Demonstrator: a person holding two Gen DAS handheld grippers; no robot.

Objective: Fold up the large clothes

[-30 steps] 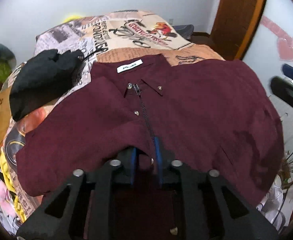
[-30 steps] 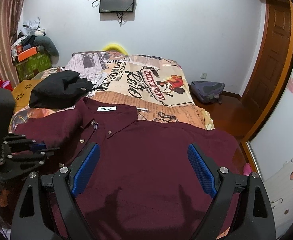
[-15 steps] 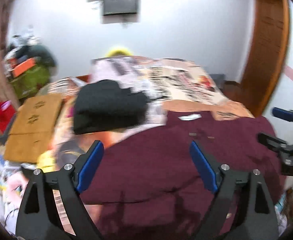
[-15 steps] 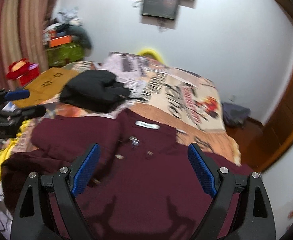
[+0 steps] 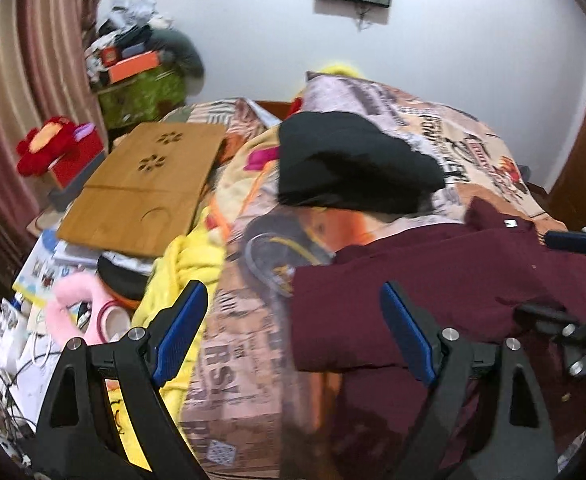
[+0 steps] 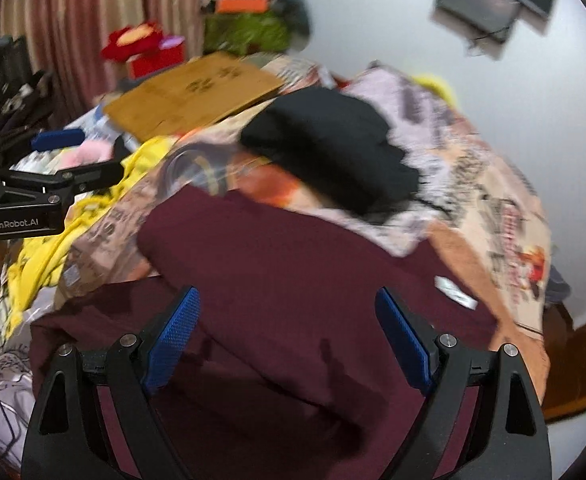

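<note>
A dark maroon shirt (image 5: 433,292) lies spread on the printed bedspread (image 5: 249,360), its white neck label (image 6: 455,298) toward the far side; it fills the middle of the right wrist view (image 6: 293,280). My left gripper (image 5: 293,336) is open and empty, hovering over the shirt's left edge and the bedspread. My right gripper (image 6: 289,340) is open and empty above the shirt's body. The right gripper shows at the right edge of the left wrist view (image 5: 573,280). The left gripper shows at the left of the right wrist view (image 6: 49,168).
A folded black garment (image 5: 349,164) lies on the bed beyond the shirt. A wooden lap board (image 5: 145,184), a yellow cloth (image 5: 185,268), pink slippers (image 5: 81,308) and clutter sit to the left. A red flower toy (image 5: 49,148) and curtains are at far left.
My left gripper let go of the shirt front, opened, and swung left over the shirt's left edge. My right gripper also turned left and stayed open.
</note>
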